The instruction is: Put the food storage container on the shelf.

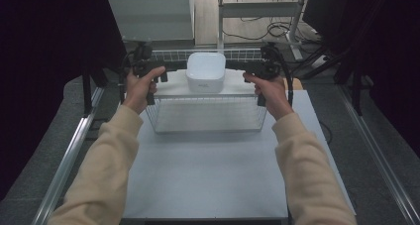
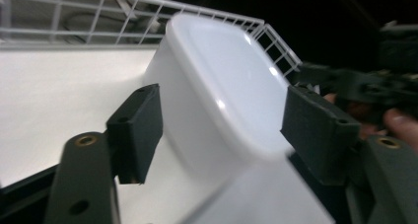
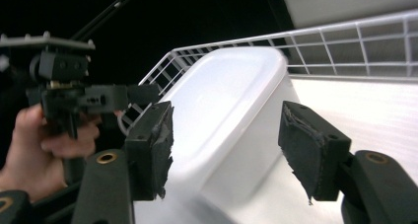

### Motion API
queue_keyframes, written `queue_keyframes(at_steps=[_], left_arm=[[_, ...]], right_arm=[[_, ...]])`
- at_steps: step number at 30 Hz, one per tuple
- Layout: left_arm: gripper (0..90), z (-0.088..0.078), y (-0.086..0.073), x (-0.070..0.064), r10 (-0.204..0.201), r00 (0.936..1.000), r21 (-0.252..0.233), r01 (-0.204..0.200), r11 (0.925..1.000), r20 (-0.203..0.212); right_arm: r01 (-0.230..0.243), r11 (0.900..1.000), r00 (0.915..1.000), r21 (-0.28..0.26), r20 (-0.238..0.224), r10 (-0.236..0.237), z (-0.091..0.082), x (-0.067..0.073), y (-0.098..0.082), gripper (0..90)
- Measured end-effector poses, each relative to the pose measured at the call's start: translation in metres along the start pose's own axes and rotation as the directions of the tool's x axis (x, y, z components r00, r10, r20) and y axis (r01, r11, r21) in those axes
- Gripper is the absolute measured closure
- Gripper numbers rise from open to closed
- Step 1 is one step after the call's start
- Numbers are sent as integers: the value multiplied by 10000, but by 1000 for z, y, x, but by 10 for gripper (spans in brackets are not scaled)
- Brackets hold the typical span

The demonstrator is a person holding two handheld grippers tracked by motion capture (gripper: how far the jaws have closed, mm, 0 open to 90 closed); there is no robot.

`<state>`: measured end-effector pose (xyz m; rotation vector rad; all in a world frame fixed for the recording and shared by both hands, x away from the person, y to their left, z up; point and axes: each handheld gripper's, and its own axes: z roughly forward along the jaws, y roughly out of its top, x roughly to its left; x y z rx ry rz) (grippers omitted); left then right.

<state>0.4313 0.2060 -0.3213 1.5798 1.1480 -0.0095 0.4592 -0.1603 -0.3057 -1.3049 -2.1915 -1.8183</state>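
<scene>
A white square tub (image 1: 205, 72) with rounded corners stands on the white floor of a wire basket (image 1: 208, 117) at the far middle of the table. My left gripper (image 1: 162, 76) is level with its left side and my right gripper (image 1: 246, 77) with its right side, each in a hand. In the left gripper view the tub (image 2: 222, 105) lies between the spread jaws of the left gripper (image 2: 224, 130). In the right gripper view the tub (image 3: 222, 115) lies between the spread jaws of the right gripper (image 3: 224, 145), with a gap at the right pad (image 3: 308, 145).
The basket's white wire wall (image 2: 113, 17) rises behind the tub. The pale table top (image 1: 208, 175) stretches toward me, with metal rails (image 1: 67, 160) along both sides. Dark curtains flank the table and cables (image 1: 277, 29) lie on the floor beyond it.
</scene>
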Motion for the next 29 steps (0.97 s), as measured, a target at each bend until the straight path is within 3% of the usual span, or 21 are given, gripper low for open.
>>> queue_keyframes(at_steps=[3,7,10,12,15,20,22,29], left_arm=[[269,-19,-29,-3,427,9987,58,-426,9991,-281],[260,-38,-74,-4,867,9946,180,-858,9962,-573],[257,-46,-108,-5,1278,9883,502,-1240,9910,-828],[255,-50,-129,-5,1323,9872,642,-1269,9898,-892],[250,-51,-158,-3,1208,9903,878,-1146,9895,-689],[245,-53,-190,-1,1341,9847,993,-1233,9874,-1109],[245,-49,-196,0,1491,9803,1300,-1323,9826,-1295],[238,-45,-201,-4,1717,9729,1321,-1518,9795,-1547]], right_arm=[[947,9955,9953,41,181,-947,-24,9,-21,329],[1945,9800,9778,419,716,-1971,-50,17,-59,302],[2393,9689,9641,632,1032,-2448,-65,20,-94,292],[2583,9635,9569,701,1189,-2651,-74,19,-118,291],[2570,9605,9549,1065,1248,-2693,-81,12,-150,285],[2179,9659,9613,1399,1401,-2371,-86,-3,-186,284],[2117,9627,9600,1684,1492,-2372,-86,-7,-192,276],[2199,9648,9585,1446,1519,-2412,-90,-6,-193,254]])
